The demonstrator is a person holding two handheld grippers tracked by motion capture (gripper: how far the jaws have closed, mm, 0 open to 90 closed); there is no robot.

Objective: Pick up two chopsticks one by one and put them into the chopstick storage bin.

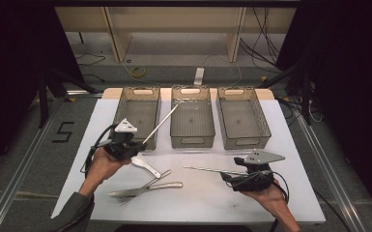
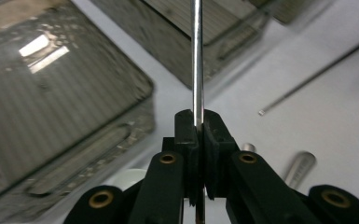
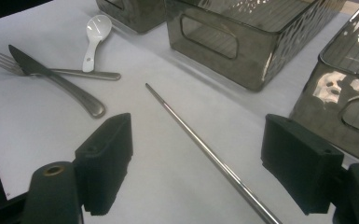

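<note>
From the high view I see my left gripper lifted above the white table, a thin metal rod slanting up from it over the left bin; the middle bin and right bin stand beyond, and cables trail over the grey floor behind. My right gripper sits low over a second rod. My left gripper view adds the grip itself: the jaws are pinched tight on the rod. My right gripper view shows those jaws spread wide, nothing clamped, the second rod lying on the table between them, with a knife, fork and white spoon farther left.
</note>
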